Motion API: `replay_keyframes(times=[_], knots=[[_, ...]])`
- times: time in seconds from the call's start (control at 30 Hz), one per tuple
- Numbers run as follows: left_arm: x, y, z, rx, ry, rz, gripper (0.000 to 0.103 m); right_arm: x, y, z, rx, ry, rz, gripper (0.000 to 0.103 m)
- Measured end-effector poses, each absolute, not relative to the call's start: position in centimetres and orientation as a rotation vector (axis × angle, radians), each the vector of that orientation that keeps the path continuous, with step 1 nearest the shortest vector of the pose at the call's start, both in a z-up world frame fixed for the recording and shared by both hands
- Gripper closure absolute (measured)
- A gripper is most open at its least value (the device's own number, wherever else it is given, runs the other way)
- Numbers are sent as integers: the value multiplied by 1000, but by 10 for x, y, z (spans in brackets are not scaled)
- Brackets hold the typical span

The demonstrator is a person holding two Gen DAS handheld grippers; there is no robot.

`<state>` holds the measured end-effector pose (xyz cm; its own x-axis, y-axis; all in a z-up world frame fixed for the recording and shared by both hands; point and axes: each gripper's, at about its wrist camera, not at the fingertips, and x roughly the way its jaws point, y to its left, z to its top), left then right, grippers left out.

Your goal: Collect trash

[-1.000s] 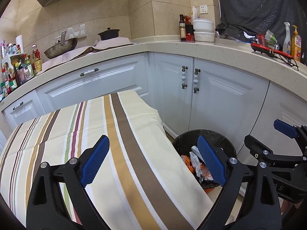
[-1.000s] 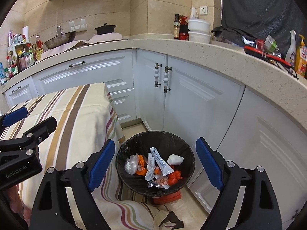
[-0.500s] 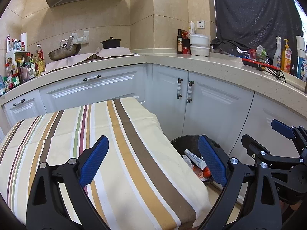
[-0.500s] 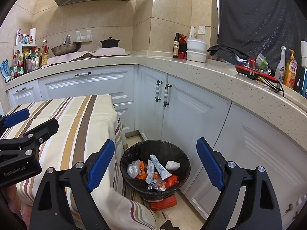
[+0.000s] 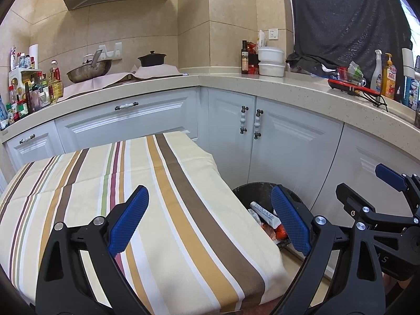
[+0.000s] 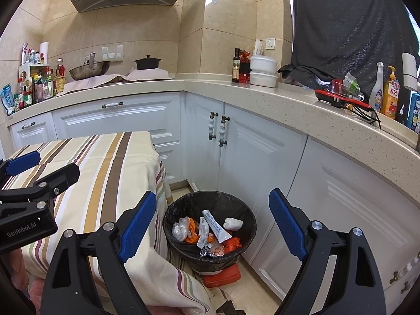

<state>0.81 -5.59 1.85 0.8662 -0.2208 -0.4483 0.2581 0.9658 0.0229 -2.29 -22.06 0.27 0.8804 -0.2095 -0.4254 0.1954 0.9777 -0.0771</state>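
A black-lined trash bin point(image 6: 210, 207) stands on the floor beside the table and holds a white tube point(image 6: 215, 226), orange wrappers, a clear bag and a white wad. My right gripper point(image 6: 212, 225) hangs open above and short of the bin, nothing between its blue pads. Over the striped tablecloth point(image 5: 147, 210) my left gripper point(image 5: 210, 220) is open and empty too. The bin point(image 5: 265, 191) shows past the table's right edge in the left wrist view, partly behind one finger. Each gripper appears at the edge of the other's view.
White cabinets point(image 6: 252, 157) wrap round the corner under a beige counter point(image 6: 262, 92) with bottles, bowls, a wok and a red tray. An orange object point(image 6: 223, 275) lies under the bin. The tablecloth point(image 6: 147, 249) drapes close to the bin's left side.
Both grippers have drawn back and tilted up a little: the bin looks smaller and farther, and more wall and range hood show. Both stayed open and empty.
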Motion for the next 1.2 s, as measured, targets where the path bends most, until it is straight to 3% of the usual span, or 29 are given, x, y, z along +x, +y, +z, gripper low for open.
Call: replay_keyframes(times=[1.2], knots=[[4,-64,17,85,471,-253,11,-35,-228,3,-17,429,-243,18]])
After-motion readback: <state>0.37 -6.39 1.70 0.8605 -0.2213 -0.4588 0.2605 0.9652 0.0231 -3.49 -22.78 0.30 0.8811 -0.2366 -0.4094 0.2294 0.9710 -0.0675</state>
